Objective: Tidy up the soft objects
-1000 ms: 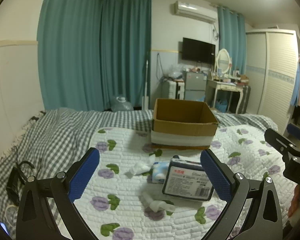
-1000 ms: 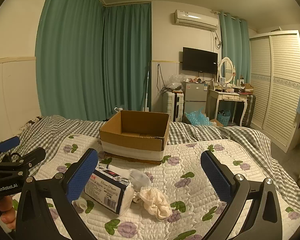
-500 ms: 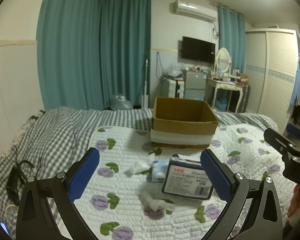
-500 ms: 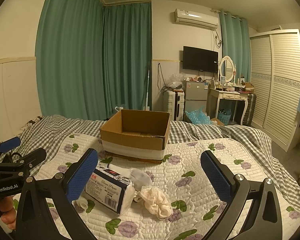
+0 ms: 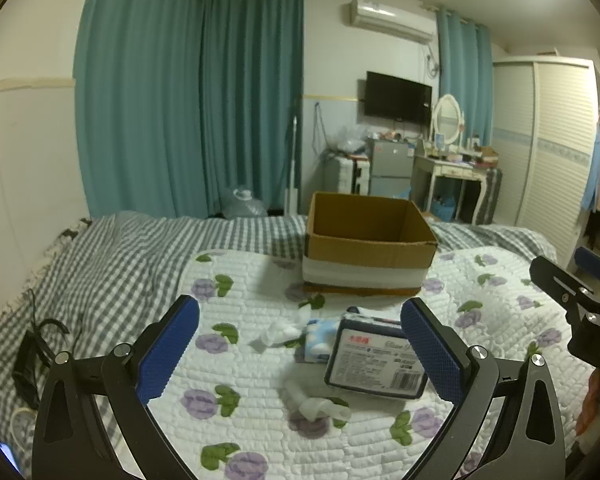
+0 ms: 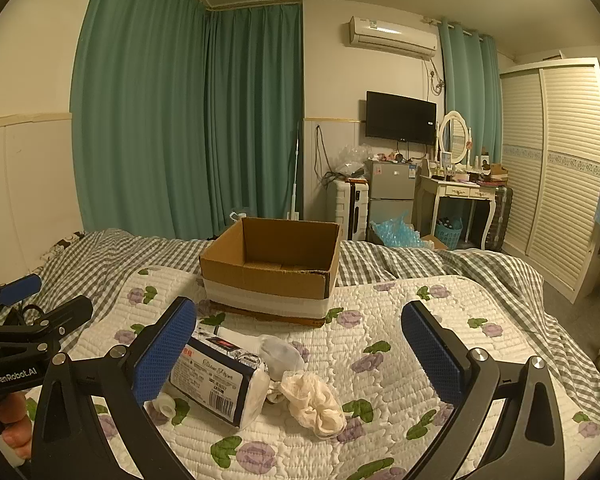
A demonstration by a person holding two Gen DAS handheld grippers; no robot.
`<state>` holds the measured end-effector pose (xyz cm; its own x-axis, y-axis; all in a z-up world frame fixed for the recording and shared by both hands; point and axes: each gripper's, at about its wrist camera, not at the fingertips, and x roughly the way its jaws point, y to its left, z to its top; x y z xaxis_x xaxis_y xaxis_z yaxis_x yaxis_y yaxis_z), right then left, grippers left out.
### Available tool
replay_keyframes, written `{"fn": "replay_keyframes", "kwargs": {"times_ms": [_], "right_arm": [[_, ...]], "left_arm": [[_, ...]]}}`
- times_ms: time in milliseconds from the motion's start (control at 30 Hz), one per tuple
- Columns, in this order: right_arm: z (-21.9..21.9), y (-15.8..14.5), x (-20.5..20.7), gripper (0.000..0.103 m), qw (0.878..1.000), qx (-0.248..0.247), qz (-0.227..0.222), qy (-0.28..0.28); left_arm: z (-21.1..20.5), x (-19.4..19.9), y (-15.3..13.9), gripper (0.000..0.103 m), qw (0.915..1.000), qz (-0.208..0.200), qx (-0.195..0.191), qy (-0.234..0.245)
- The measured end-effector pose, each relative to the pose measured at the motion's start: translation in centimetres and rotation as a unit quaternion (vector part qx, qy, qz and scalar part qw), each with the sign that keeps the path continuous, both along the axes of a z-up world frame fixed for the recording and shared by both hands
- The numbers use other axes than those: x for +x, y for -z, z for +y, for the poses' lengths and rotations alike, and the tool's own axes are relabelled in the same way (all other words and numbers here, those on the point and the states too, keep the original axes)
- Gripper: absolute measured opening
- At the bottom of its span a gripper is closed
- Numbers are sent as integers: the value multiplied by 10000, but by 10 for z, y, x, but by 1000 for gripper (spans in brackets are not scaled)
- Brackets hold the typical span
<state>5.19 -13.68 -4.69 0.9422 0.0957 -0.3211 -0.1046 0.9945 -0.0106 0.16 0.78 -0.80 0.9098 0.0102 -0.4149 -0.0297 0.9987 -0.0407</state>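
An open cardboard box point(image 5: 368, 254) point(image 6: 272, 270) stands on the flowered quilt on the bed. In front of it lie a dark tissue pack point(image 5: 376, 356) point(image 6: 216, 380), a small blue-and-white pack point(image 5: 316, 340), crumpled white cloths point(image 5: 278, 332) point(image 5: 318, 404), a translucent pouch point(image 6: 278, 354) and a cream scrunched cloth point(image 6: 314, 400). My left gripper point(image 5: 300, 352) is open and empty above the pile. My right gripper point(image 6: 298, 356) is open and empty over the pouch and cloth. Each gripper shows at the edge of the other's view: the right one point(image 5: 580, 304), the left one point(image 6: 28, 328).
A grey checked blanket point(image 5: 112, 256) covers the bed around the quilt. Black cables point(image 5: 32, 344) lie at the left edge. Beyond the bed stand teal curtains point(image 6: 188, 120), a small fridge point(image 6: 392, 192), a dressing table point(image 6: 464, 192) and a wardrobe point(image 6: 556, 168).
Both grippers have barely shifted; the views are almost unchanged and both stay open and empty.
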Motion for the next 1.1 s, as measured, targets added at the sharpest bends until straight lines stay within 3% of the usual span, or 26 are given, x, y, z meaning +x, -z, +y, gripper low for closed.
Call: {"fn": "replay_keyframes", "kwargs": {"times_ms": [1100], "right_arm": [[-2, 3, 0, 103, 10000, 10, 19, -2]], "left_arm": [[-2, 1, 0, 103, 10000, 12, 8, 10]]}}
